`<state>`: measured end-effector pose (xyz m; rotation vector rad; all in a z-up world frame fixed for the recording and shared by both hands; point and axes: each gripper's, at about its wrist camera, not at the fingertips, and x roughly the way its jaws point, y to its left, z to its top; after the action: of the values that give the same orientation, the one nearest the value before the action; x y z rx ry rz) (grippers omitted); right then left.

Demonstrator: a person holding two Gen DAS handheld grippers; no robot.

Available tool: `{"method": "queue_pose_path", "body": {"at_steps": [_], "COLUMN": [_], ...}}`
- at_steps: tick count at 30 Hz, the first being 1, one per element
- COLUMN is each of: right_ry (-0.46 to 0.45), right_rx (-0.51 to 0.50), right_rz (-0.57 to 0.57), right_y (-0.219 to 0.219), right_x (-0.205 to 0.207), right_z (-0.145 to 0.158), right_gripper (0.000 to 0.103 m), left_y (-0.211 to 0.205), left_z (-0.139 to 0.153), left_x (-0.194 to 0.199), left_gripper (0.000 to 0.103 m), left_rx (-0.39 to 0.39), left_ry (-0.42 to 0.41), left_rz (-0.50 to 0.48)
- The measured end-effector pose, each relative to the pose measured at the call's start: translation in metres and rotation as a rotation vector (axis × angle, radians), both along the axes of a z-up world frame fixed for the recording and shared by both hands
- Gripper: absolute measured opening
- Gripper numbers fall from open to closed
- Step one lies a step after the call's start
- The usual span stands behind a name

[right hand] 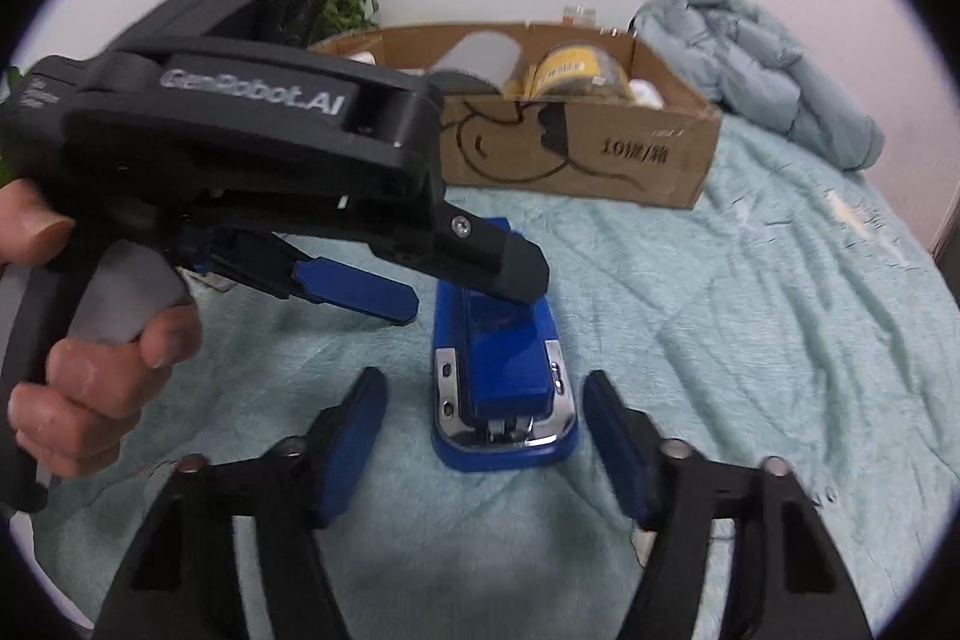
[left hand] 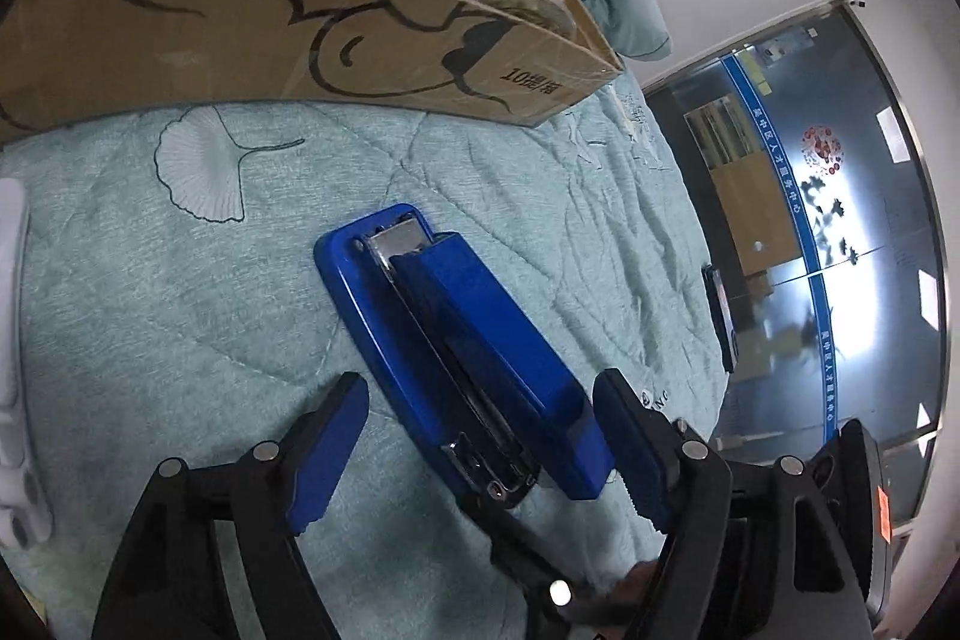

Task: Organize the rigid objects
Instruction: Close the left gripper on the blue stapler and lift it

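Teal-quilted bed (left hand: 180,310) carries a blue stapler (left hand: 462,358) w/ cardboard box (left hand: 240,34) at 12 o'clock, prob. its destination. Left gripper (left hand: 480,448) straddles the rear end, one pad touching, not clamped; right gripper (right hand: 483,448) hangs unclenched short of the nose, empty, likely to steady it.

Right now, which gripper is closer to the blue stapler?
Left. The left gripper straddles the stapler, one finger touching its side; the right gripper sits just short of its front end.

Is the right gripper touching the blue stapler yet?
Apart. In the right wrist view the right gripper straddles the near end of the blue stapler, with teal bedspread showing in the gap on each side between its jaws and the stapler.
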<state>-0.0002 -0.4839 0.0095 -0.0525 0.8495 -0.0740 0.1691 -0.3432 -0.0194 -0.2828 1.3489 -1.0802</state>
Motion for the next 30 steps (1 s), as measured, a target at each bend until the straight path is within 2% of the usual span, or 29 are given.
{"method": "queue_pose_path", "body": {"at_steps": [1, 6, 10, 11, 13, 14, 17, 23, 26, 30], "right_ry": [0.007, 0.05, 0.09, 0.095, 0.112, 0.122, 0.135, 0.154, 0.144, 0.155], "right_rx": [-0.022, 0.004, 0.136, 0.175, 0.291, 0.332, 0.319, 0.327, 0.405, 0.519], "right_rz": [-0.007, -0.023, -0.093, -0.105, -0.158, -0.169, -0.157, -0.154, -0.182, -0.194], "right_y": [0.0, -0.001, -0.006, -0.007, -0.015, -0.017, -0.013, -0.012, -0.023, -0.031], "right_x": [0.005, 0.014, 0.014, 0.014, 0.013, 0.014, 0.018, 0.019, 0.016, 0.011], "right_z": [-0.002, -0.005, -0.001, 0.0, 0.001, 0.002, 0.003, 0.003, 0.001, -0.002], "right_gripper": [0.054, 0.054, 0.054, 0.053, 0.044, 0.044, 0.044, 0.044, 0.044, 0.044], "left_y": [0.0, 0.004, 0.005, 0.005, 0.01, 0.014, 0.021, 0.021, 0.012, 0.008], "left_z": [0.0, -0.002, -0.001, -0.001, -0.001, -0.003, -0.007, -0.006, -0.003, -0.002], "left_x": [0.001, 0.005, 0.004, 0.003, 0.0, -0.001, -0.003, -0.002, -0.005, -0.008], "left_gripper": [0.075, 0.075, 0.074, 0.069, 0.064, 0.064, 0.063, 0.067, 0.07, 0.072], "left_rx": [-0.005, -0.019, 0.007, 0.016, 0.031, 0.02, -0.006, 0.009, 0.033, 0.039], "left_ry": [0.001, 0.027, 0.021, 0.018, 0.002, 0.014, 0.025, 0.022, -0.006, -0.015], "left_rz": [0.0, 0.018, 0.036, 0.045, 0.059, 0.066, 0.081, 0.057, 0.012, 0.003]}}
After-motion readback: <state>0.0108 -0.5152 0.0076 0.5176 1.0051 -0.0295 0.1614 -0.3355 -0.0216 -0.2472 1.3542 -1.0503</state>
